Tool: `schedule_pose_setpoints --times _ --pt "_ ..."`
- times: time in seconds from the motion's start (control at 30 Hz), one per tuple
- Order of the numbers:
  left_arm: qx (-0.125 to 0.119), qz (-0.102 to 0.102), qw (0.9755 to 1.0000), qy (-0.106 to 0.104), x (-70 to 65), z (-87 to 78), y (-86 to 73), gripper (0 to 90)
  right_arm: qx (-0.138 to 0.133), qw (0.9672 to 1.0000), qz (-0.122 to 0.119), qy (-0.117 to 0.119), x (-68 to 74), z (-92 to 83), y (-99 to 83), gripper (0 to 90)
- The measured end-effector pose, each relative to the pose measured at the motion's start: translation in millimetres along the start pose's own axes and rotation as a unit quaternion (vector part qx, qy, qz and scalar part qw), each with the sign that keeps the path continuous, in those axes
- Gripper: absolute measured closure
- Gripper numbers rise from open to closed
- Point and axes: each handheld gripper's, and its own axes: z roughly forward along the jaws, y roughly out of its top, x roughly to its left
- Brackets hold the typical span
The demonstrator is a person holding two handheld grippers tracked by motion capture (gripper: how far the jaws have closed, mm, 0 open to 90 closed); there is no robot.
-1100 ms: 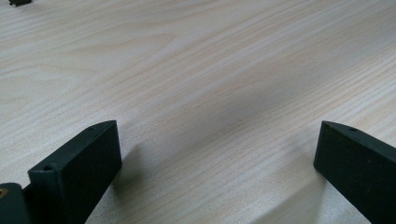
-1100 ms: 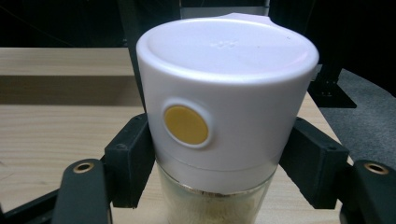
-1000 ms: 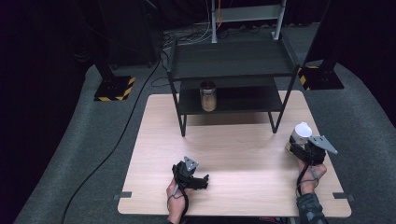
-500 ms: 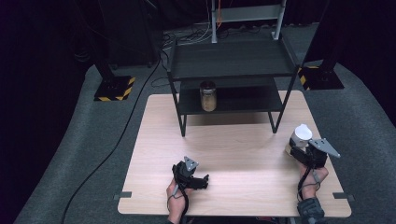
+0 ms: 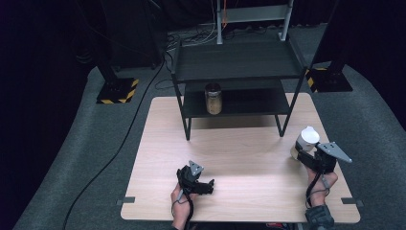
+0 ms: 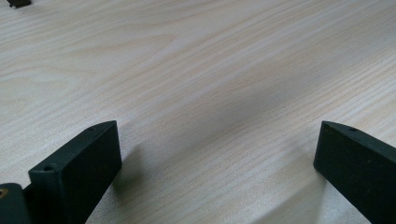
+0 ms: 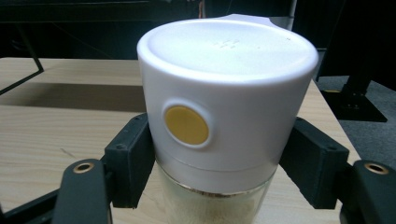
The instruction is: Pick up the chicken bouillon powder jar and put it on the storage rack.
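Right gripper (image 5: 306, 154): jaws clamped on white-lidded clear glass container (image 7: 224, 112), at right edge of pale wooden table (image 5: 239, 153). Left gripper (image 5: 203, 184): jaws spread wide, empty, low over table's near side. Lidded glass jar (image 5: 213, 98) stood on black metal shelf rack's (image 5: 239, 62) lower tier.

No text, brand, label or number could be read anywhere. The nearest thing to a sign was the yellow-and-black hazard striping on two floor bases (image 5: 116, 90), one on each side of the black shelf unit (image 5: 237, 61). The white-capped container (image 7: 224, 93) bore only a plain yellow dot, without lettering.
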Motion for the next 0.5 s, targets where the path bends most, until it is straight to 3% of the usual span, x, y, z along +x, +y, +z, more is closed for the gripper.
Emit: schedule_pose_setpoints --times 0.5 --pt "0.0 0.0 1.0 -0.001 0.2 0.0 0.0 0.3 -0.005 0.9996 -0.004 0.029 5.1 -4.6 6.4 29.6"
